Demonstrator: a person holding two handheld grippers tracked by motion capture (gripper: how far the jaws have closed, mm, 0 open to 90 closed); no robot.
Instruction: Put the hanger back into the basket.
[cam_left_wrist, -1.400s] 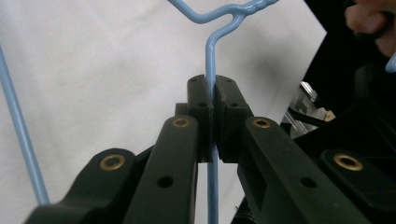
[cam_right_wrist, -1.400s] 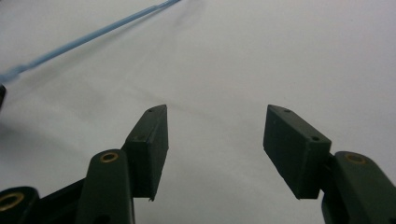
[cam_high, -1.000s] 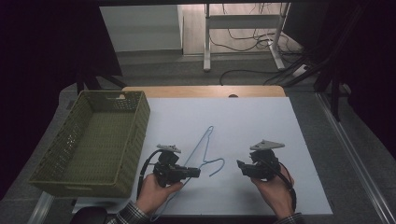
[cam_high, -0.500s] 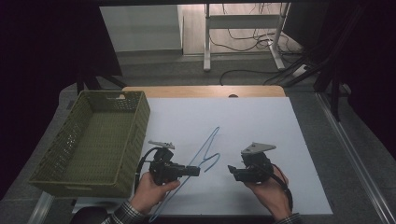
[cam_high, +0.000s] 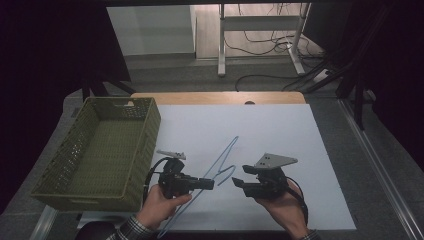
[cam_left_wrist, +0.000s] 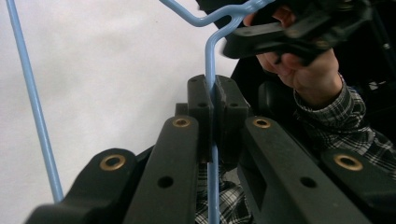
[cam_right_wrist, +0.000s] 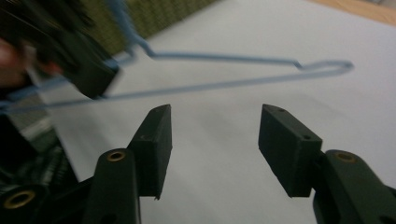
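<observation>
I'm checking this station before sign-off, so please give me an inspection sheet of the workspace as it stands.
Surface: white table top, wooden strip along the far edge.
Job's things: blue wire hanger, tilted, far end near the table.
Clutter: olive woven basket at the left, nothing seen inside.
Grippers: left gripper shut on the hanger wire; right gripper open beside the hook, jaws just closing, nothing between them.
Cables: black cable loops from the left gripper; floor cables beyond the table.
Surroundings: dark room, metal desk frame behind.

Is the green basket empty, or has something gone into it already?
Empty: the high view shows the green basket with a bare woven floor. The blue wire hanger is outside it, over the white table.
</observation>
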